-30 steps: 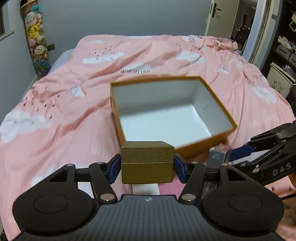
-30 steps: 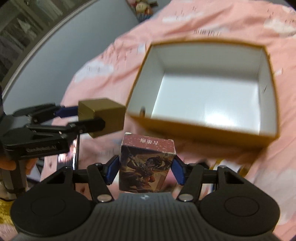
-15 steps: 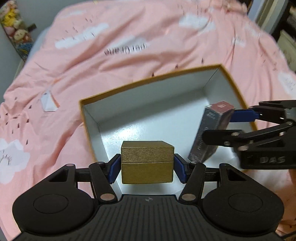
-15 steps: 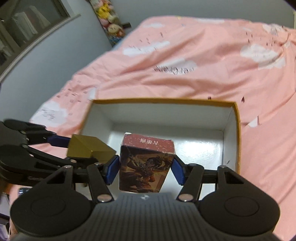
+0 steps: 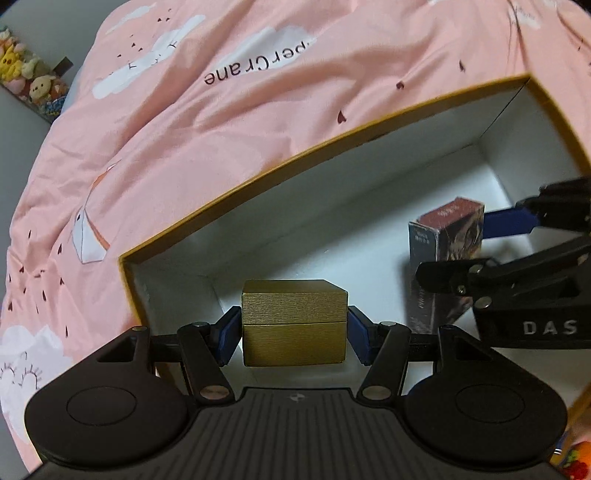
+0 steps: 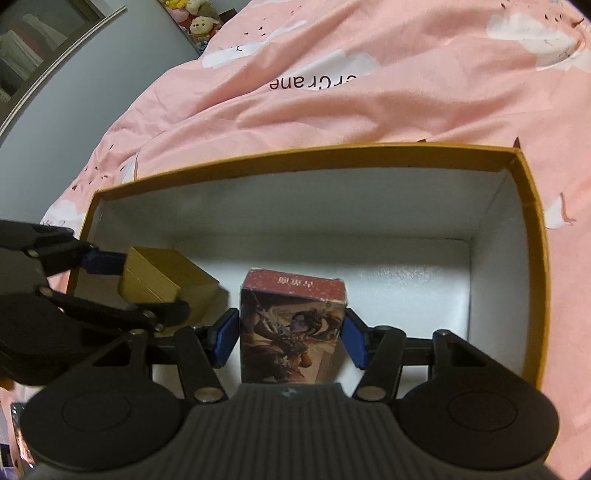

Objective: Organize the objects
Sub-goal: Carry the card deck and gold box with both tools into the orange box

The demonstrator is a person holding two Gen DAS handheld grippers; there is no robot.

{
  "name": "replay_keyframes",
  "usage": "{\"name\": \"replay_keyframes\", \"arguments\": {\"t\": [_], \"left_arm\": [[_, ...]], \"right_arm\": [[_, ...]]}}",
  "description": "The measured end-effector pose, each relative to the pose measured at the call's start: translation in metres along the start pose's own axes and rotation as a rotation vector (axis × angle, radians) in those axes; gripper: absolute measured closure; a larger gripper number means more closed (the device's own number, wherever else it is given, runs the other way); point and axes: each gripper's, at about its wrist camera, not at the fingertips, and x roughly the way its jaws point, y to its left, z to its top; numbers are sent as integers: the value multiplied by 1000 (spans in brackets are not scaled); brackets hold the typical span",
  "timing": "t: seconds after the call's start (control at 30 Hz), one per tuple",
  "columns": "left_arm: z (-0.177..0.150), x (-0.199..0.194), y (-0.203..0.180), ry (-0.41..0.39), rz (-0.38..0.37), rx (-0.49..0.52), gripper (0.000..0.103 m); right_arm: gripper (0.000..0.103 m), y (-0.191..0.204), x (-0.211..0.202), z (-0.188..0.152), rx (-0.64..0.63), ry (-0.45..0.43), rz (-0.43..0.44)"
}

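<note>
Left wrist: the left claw (image 5: pixel 294 328) clamps the gold box (image 5: pixel 294 326) inside the open carton (image 5: pixel 332 140) on the pink bedspread (image 5: pixel 221 122).

Right wrist: the right claw (image 6: pixel 292 334) grips the card box (image 6: pixel 293 332) beside it; plush toys (image 6: pixel 195 18) sit beyond.

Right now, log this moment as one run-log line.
left gripper: shut on gold box | right gripper: shut on card box | both inside open storage box | neither released

black tool (image 5: pixel 294 328), blue pads (image 5: pixel 228 334), "DAS" lettering
</note>
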Motion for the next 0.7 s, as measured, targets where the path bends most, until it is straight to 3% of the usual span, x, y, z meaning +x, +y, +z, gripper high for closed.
{"name": "replay_keyframes", "arguments": {"t": [0.17,0.4,0.5,0.7], "left_arm": [[7,9,-4,-15,90,36,35],[10,18,-9,-34,182,111,25],[10,22,-13,-51,205,147,20],[7,22,-14,-64,195,218,20]], "right_arm": [[43,0,11,8,5,9,12],[43,-3,26,16,30,22,16],[42,-3,31,18,32,30,14],[41,-2,41,22,31,45,14]]}}
